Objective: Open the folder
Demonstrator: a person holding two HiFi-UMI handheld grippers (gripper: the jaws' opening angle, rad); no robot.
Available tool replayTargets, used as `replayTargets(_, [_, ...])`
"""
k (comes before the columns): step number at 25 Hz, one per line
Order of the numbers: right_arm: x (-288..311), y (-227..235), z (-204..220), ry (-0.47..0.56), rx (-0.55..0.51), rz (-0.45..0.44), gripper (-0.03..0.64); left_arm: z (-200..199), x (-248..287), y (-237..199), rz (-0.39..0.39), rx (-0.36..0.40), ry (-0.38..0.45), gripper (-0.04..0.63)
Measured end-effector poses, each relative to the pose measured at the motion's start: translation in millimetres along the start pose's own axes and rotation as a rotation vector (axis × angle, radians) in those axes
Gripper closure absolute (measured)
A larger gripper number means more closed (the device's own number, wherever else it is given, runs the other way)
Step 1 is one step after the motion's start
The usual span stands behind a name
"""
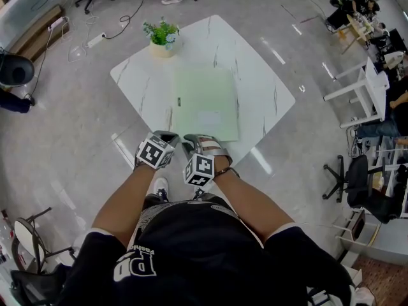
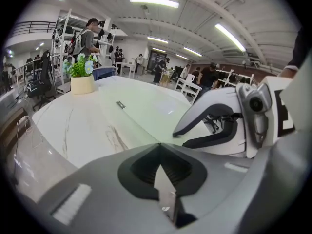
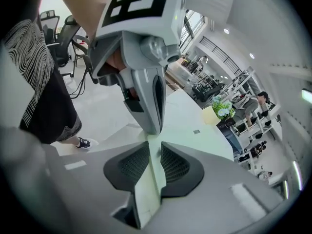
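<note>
Head view, folder: The pale green folder [image 1: 205, 101] lies shut and flat on the white table [image 1: 261, 75]. Its near edge reaches almost to the table's near corner.
Head view, grippers: The left gripper [image 1: 168, 134] and right gripper [image 1: 193, 140] sit side by side at that corner. The right one is over the folder's near edge and the left one just beside it.
Head view, room: There's bare tabletop right of the folder and some to its left. The potted plant [image 1: 162, 36] is near the far left edge, well apart, so I reckon a swinging cover clears it.
Left gripper view: Its jaws meet at the tips, and I see nothing caught between them. The folder stretches away ahead, and the right gripper's nose is just to its right.
Right gripper view: Its jaws stand a narrow slit apart and the folder's green fills the slit. I don't see the pads biting, so I'm calling it not gripped yet. The left gripper's tip comes down just ahead of these jaws.
Handling: It looks thin, light and floppy, and I'd guess slippery on that smooth top. It'll likely slide before it lifts.
Where to hold: I'd pinch only the top cover at the near edge and pin the rest with the other tip. I can't tell which side is the spine.
</note>
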State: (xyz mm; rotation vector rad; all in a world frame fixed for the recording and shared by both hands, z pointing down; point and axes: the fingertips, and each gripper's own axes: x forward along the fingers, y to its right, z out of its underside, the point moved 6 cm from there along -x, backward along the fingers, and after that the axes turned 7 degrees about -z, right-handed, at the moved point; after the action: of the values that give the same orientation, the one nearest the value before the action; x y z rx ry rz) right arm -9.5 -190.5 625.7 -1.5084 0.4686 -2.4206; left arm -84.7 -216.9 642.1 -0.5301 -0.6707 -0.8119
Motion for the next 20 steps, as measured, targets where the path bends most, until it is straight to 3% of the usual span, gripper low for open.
replayTargets(8, [-18.6,8.8,-6.2,0.054,0.035,0.06,0.596,-1.3,0.2,1.1,-0.019,0.039,-0.014,0.545])
replayTargets(20, [-41.9,21.3,-7.9,0.114,0.2,0.017,0.606,-2.2,0.4,1.8,-0.028,0.058,-0.025,0.545])
